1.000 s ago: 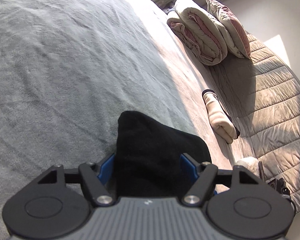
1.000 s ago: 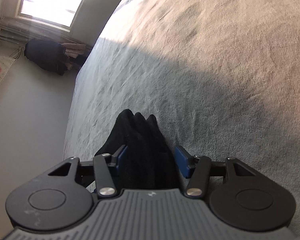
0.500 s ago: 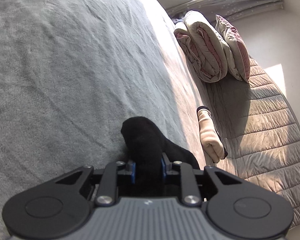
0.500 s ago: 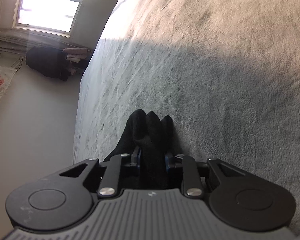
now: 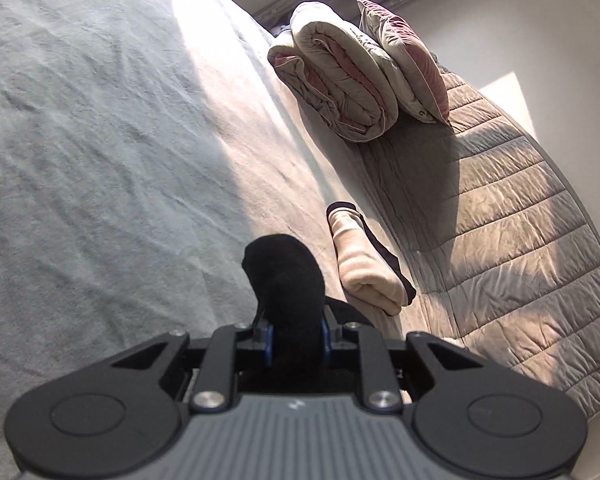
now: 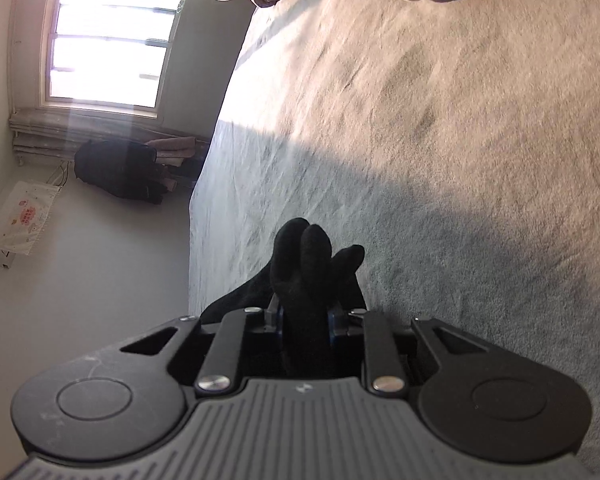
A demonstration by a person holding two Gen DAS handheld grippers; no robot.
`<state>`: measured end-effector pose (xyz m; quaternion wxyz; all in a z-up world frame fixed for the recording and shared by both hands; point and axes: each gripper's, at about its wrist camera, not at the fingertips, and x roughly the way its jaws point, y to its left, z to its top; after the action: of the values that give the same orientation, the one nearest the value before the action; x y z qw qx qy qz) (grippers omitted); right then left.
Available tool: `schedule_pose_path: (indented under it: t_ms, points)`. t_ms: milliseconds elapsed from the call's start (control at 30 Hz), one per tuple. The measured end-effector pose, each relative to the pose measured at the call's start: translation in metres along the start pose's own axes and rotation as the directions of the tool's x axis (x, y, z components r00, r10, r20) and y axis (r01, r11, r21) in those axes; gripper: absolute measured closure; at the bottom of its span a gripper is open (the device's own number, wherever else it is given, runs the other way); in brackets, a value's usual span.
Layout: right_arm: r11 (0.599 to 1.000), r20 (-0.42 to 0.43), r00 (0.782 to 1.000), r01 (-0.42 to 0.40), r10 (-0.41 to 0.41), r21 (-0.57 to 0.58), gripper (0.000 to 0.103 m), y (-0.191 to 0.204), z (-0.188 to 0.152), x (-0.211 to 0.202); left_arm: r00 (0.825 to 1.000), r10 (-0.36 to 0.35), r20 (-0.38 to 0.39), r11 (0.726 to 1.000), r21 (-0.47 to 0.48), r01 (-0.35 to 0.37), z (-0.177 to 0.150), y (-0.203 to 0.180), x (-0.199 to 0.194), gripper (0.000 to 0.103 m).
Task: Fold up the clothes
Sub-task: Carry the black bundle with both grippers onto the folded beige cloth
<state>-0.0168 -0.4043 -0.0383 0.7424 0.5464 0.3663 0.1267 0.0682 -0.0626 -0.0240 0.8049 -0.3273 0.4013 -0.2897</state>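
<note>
Both grippers have just closed from wide open and are lifting. The left gripper is pinching one bunched end of the black garment, the right gripper another, raising it off the bed, ready for folding. Both are pointing slightly downward.

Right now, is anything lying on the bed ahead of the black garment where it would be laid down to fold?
Nothing visible does. Both hand-held grippers pinch the black garment, and the grey bedspread ahead is bare. The folded beige garment lies off to the right by the quilt.
</note>
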Motion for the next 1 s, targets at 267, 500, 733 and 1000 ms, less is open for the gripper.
schedule_pose_path:
  t_ms: [267, 500, 733, 1000]
  points:
    - [0.999, 0.119, 0.993, -0.009, 0.013, -0.035, 0.08, 0.009, 0.073, -0.044, 0.999, -0.024, -0.022, 0.993, 0.114, 0.026, 0.033, -0.075, 0.08, 0.083]
    - [0.998, 0.251, 0.968, 0.029, -0.013, -0.059, 0.08, 0.006, 0.154, -0.063, 0.996, -0.076, -0.052, 0.976, 0.201, 0.085, 0.051, -0.14, 0.17, 0.082]
    - [0.996, 0.335, 0.941, 0.069, -0.044, -0.064, 0.08, -0.013, 0.229, -0.067, 0.991, -0.113, -0.069, 0.97, 0.209, 0.125, 0.066, -0.17, 0.246, 0.083]
    - [0.989, 0.373, 0.927, 0.1, -0.051, -0.113, 0.08, -0.037, 0.273, -0.054, 0.995, -0.096, -0.023, 0.983, 0.154, 0.098, 0.074, -0.146, 0.3, 0.081]
